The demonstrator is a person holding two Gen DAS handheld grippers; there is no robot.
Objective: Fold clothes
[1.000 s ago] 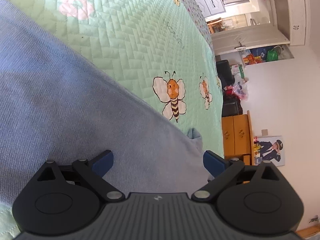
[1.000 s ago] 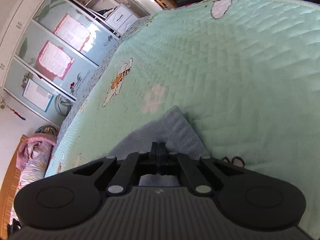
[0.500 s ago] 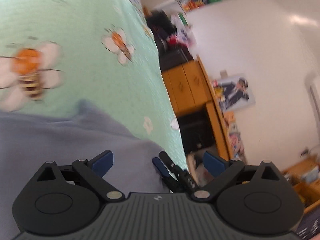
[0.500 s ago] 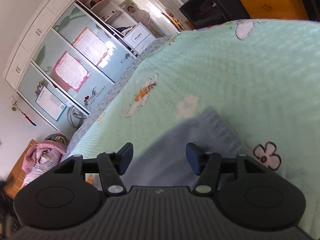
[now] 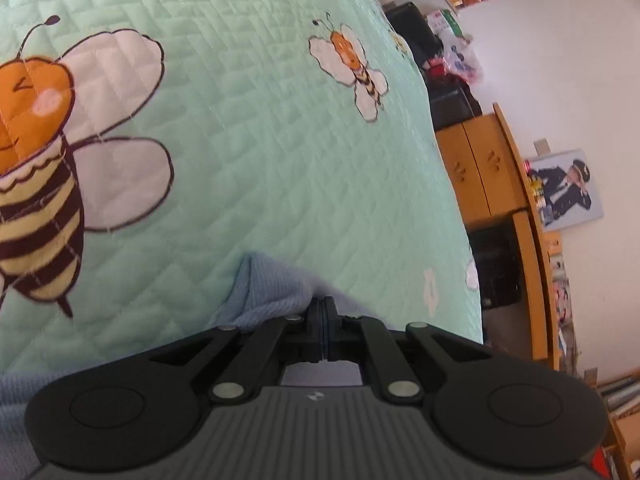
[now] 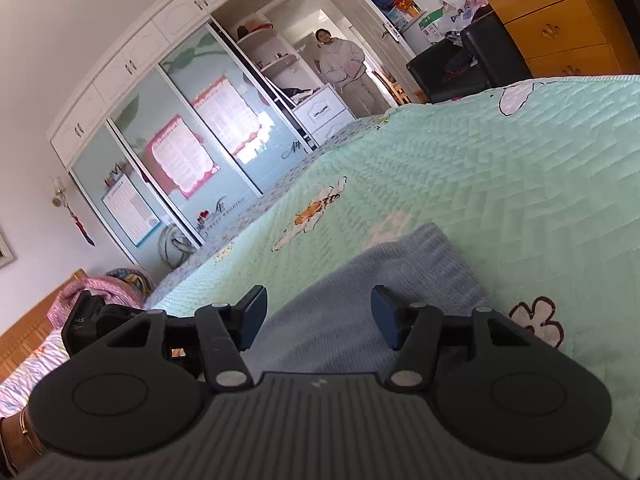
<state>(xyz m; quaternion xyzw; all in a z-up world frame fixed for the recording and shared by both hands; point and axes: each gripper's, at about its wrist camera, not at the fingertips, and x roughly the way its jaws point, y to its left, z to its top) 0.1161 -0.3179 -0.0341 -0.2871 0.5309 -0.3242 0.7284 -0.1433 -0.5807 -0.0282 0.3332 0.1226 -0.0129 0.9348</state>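
Note:
A blue knit garment (image 5: 272, 284) lies on a mint-green bee-print quilt (image 5: 280, 152). My left gripper (image 5: 324, 312) is shut, its pads pinched on a raised corner of the garment near the bed's right edge. In the right wrist view the garment (image 6: 372, 276) stretches flat ahead over the quilt (image 6: 520, 184). My right gripper (image 6: 318, 314) hovers just over it, open, with cloth below the fingers and nothing pressed between the pads.
A person (image 6: 346, 66) stands in the far doorway beside a wardrobe with sliding doors (image 6: 180, 148). Wooden drawers (image 6: 560, 20) and a wooden cabinet (image 5: 480, 164) stand past the bed's edge. A pink blanket (image 6: 100, 290) lies at the headboard.
My left gripper swept right along the garment to its corner by the bed edge and shut on it. My right gripper let go of the garment's edge, opened and tipped upward.

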